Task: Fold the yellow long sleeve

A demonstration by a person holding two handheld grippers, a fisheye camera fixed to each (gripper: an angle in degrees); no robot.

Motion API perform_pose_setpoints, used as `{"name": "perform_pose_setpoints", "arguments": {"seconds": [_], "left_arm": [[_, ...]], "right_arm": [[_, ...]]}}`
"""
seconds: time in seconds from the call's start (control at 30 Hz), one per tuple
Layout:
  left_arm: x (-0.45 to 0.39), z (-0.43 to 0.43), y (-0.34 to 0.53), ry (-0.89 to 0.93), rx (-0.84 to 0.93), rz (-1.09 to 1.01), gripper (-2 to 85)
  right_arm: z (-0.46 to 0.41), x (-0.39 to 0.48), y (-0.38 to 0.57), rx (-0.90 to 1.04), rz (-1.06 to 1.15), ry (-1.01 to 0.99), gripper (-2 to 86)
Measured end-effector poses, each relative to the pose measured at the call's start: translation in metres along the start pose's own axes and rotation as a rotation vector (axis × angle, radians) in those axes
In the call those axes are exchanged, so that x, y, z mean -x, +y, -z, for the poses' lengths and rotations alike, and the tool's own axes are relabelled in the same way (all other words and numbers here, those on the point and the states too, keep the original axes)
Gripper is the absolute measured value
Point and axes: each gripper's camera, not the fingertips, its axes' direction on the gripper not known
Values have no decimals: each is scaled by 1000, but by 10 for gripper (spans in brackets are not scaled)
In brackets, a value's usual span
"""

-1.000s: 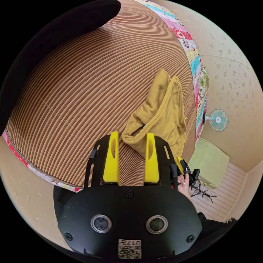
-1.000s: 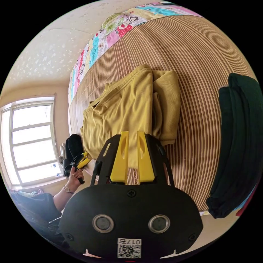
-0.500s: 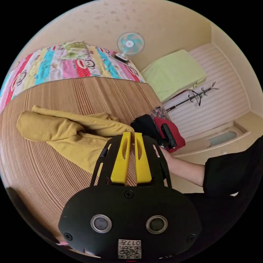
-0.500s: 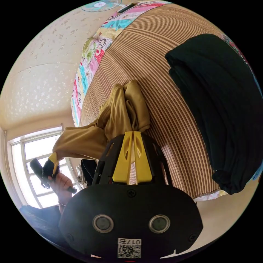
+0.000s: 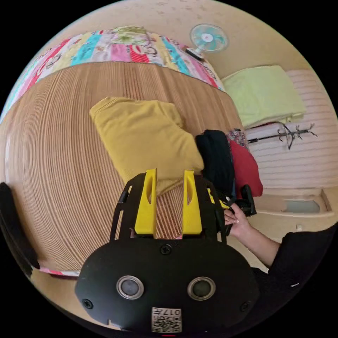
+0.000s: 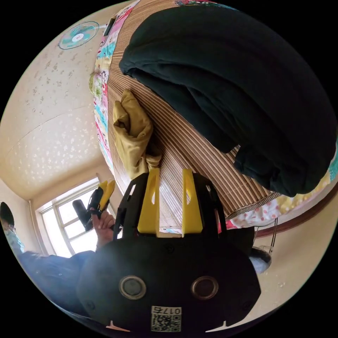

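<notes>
Your left gripper point(image 5: 169, 186) has its two yellow jaws spread well apart with nothing between them, hanging just short of the near edge of the mustard-yellow long-sleeve top point(image 5: 142, 135), which lies folded into a compact, roughly rectangular bundle on the brown striped woven mat point(image 5: 60, 169). Your right gripper point(image 6: 169, 188) is likewise parted and empty, held above the mat's edge, with the yellow bundle point(image 6: 132, 132) just beyond its tips and the large folded dark-green garment point(image 6: 239, 84) lying close by on the same mat. In the left gripper view a black folded garment point(image 5: 216, 158) and a red one point(image 5: 244, 165) sit right beside the yellow bundle's far side. The fold looks essentially done, so any further touch would be tidying. Expect the knit to be light, soft and floppy: it will sag and spill its layers if you lift it by one corner. Should you need to move it, pinch through all the layers at a folded edge, one gripper at each end of the same side, and keep it low to the mat.
</notes>
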Motion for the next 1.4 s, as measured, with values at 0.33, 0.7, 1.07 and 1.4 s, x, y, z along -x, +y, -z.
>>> {"name": "perform_pose_setpoints", "arguments": {"seconds": [0.33,0.7,1.07,1.4], "left_arm": [[94,-98,21,433,189,496,69],[51,0,61,732,190,44,51],[174,174,175,821,-227,-7,60],[331,337,445,396,-828,224,53]], "right_arm": [[-31,-37,-9,-21,-210,-370,182],[-81,-15,-4,59,-211,-598,200],[-251,181,153,381,189,-600,53],[-570,347,367,616,420,-841,44]]}}
